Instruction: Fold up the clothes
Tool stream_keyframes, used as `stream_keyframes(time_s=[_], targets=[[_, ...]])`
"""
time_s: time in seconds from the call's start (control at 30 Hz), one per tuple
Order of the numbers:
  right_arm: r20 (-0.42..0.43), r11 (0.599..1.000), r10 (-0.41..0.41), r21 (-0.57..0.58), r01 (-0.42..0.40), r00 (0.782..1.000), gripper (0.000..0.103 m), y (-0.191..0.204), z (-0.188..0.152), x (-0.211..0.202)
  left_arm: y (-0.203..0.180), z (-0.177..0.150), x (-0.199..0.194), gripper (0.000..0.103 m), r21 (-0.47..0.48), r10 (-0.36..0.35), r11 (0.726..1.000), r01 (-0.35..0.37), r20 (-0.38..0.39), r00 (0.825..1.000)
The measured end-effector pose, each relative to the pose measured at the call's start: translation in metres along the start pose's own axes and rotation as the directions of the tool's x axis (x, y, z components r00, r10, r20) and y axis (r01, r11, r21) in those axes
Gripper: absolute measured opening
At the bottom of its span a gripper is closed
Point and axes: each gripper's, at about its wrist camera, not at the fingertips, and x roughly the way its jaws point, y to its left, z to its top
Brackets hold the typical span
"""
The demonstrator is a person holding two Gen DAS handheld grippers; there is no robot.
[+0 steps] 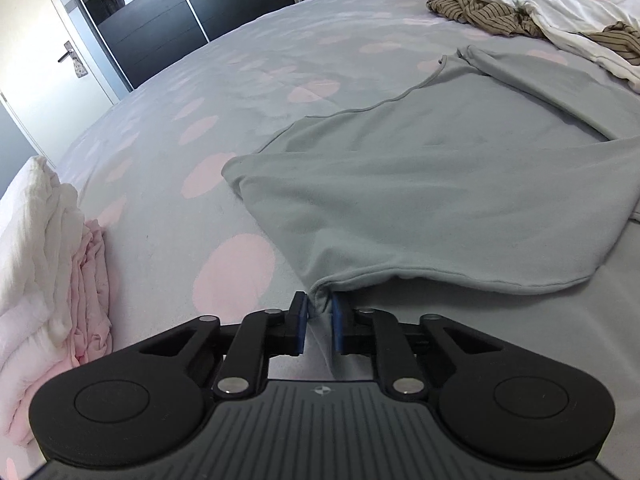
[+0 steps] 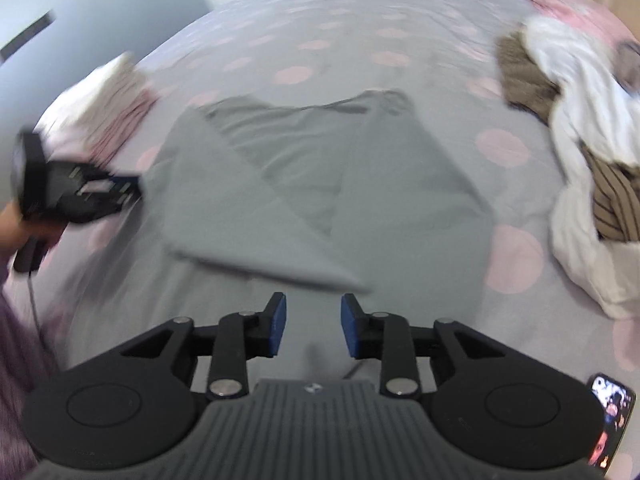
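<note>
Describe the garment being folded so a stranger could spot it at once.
On the polka-dot bed, between the folded white and pink stack at one edge and the rumpled white and striped pile at the other, lies the grey garment. It alone is plain grey, spread flat and partly folded, with its corner pinched in the left gripper.

Left gripper low centre, blue pads pinched together; right gripper low centre, jaws apart.
</note>
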Motion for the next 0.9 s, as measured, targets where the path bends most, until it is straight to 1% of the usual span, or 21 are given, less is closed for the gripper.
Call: stream_keyframes(time_s=[0.07,0.13,0.2,0.23,0.3,0.33,0.37,0.43,0.5,0.6,0.67,0.73,0.77,0.83,0.9], targets=[[-0.04,0.994,-0.019,-0.105,0.015,0.999,0.047,0.022,-0.012,0.006,0.0,0.0,-0.001,0.006,-0.002,0.002,1.0,-0.002,0.005,1.0],[-0.087,0.976,-0.06,-0.215,0.04,0.994,0.048,0.042,-0.024,0.016,0.002,0.001,-0.002,0.006,-0.009,0.005,1.0,-0.005,0.007,1.0],[-0.117,0.943,-0.151,-0.314,0.107,0.982,0.047,0.053,-0.036,0.028,0.004,0.001,-0.003,0.005,-0.025,0.005,1.0,-0.005,0.012,1.0],[-0.118,0.926,-0.192,-0.352,0.139,0.974,0.044,0.055,-0.04,0.034,0.006,0.002,-0.004,0.005,-0.033,0.005,0.999,-0.005,0.014,1.0],[-0.106,0.906,-0.232,-0.385,0.175,0.967,0.023,0.053,-0.044,0.039,0.008,0.003,-0.005,0.005,-0.048,0.006,0.999,-0.005,0.018,1.0],[-0.099,0.904,-0.239,-0.385,0.184,0.966,0.011,0.05,-0.044,0.039,0.01,0.003,-0.006,0.005,-0.06,0.004,0.998,-0.003,0.02,1.0],[-0.092,0.911,-0.23,-0.371,0.181,0.969,0.011,0.048,-0.042,0.035,0.013,0.003,-0.007,0.005,-0.074,0.003,0.997,-0.001,0.023,1.0],[-0.079,0.925,-0.201,-0.342,0.163,0.976,0.01,0.045,-0.036,0.025,0.018,0.002,-0.008,0.004,-0.099,-0.004,0.995,0.006,0.027,1.0],[-0.073,0.93,-0.163,-0.343,0.129,0.984,0.009,0.05,-0.03,0.01,0.027,0.001,-0.007,0.004,-0.15,-0.02,0.988,0.023,0.025,1.0],[-0.09,0.939,-0.072,-0.342,0.037,0.993,0.009,0.061,-0.02,-0.015,0.043,-0.002,-0.005,0.003,-0.249,-0.054,0.967,0.059,0.028,0.998],[-0.105,0.941,-0.001,-0.336,-0.034,0.994,0.009,0.07,-0.014,-0.031,0.052,-0.004,-0.004,0.003,-0.306,-0.079,0.948,0.087,0.039,0.996],[-0.128,0.934,0.075,-0.338,-0.115,0.989,0.008,0.082,-0.008,-0.046,0.059,-0.006,-0.002,0.003,-0.347,-0.098,0.932,0.108,0.048,0.994],[-0.143,0.928,0.117,-0.336,-0.16,0.983,0.008,0.088,-0.006,-0.053,0.062,-0.008,-0.001,0.003,-0.364,-0.106,0.924,0.119,0.055,0.993],[-0.192,0.905,0.201,-0.337,-0.258,0.96,0.008,0.103,-0.005,-0.063,0.07,-0.012,0.002,0.003,-0.396,-0.121,0.907,0.141,0.074,0.99],[-0.244,0.876,0.243,-0.361,-0.321,0.939,0.008,0.121,-0.006,-0.068,0.079,-0.018,0.004,0.003,-0.447,-0.144,0.878,0.172,0.096,0.985]])
